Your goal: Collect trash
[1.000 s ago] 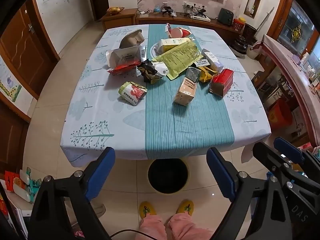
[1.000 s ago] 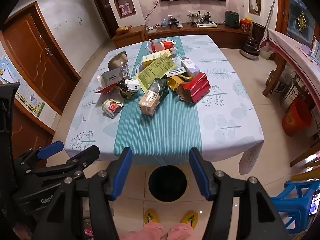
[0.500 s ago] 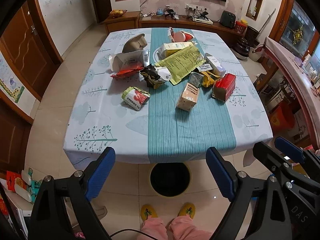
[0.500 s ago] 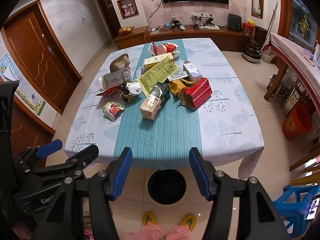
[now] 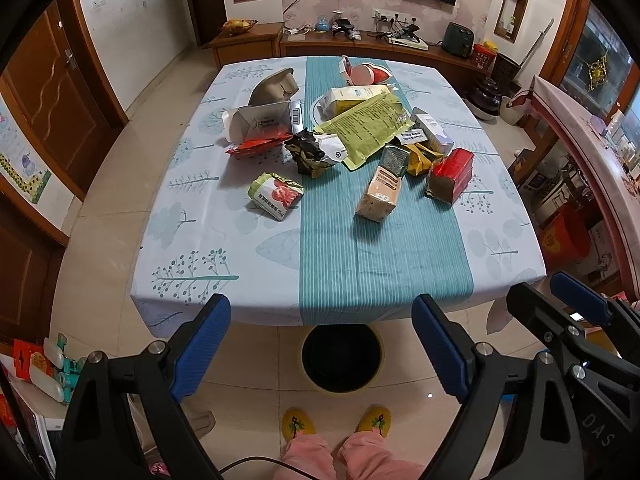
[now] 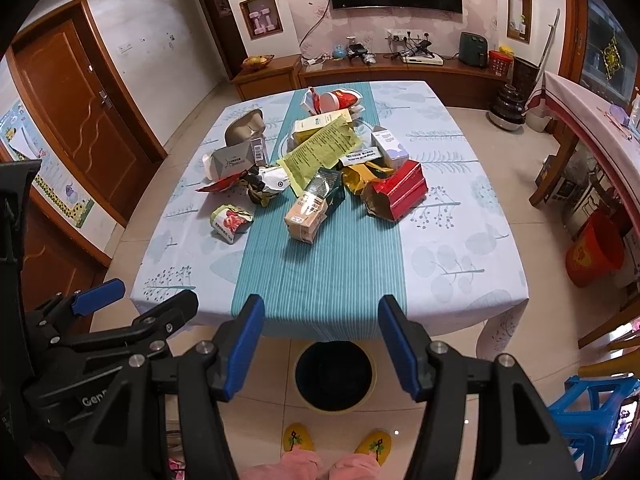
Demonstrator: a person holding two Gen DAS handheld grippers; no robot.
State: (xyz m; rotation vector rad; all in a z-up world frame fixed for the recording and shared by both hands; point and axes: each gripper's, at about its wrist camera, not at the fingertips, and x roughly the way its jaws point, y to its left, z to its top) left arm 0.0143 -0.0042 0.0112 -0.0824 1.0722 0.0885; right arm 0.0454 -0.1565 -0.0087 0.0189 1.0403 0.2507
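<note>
A heap of trash lies on the table (image 5: 224,276): a green-and-red packet (image 5: 275,196) (image 6: 231,219), a beige carton (image 5: 379,195) (image 6: 306,215), a red box (image 5: 451,175) (image 6: 400,190), a yellow-green sheet (image 5: 366,128) (image 6: 322,150), a grey box (image 5: 262,122) and a crumpled dark wrapper (image 5: 310,152). A black round bin (image 5: 341,356) (image 6: 334,374) stands on the floor below the table's near edge. My left gripper (image 5: 320,354) and right gripper (image 6: 320,346) are both open and empty, held above the floor in front of the table, apart from the trash.
A wooden TV cabinet (image 5: 360,46) lines the far wall. An orange bucket (image 6: 596,254) and a second table (image 5: 592,148) stand on the right. A blue stool (image 6: 588,420) is at the near right. Doors (image 6: 84,112) are on the left. The person's yellow slippers (image 5: 336,422) are below.
Both grippers have tilted up and drawn back slightly, so the table sits lower in view. Both stay open and empty. The trash has not moved.
</note>
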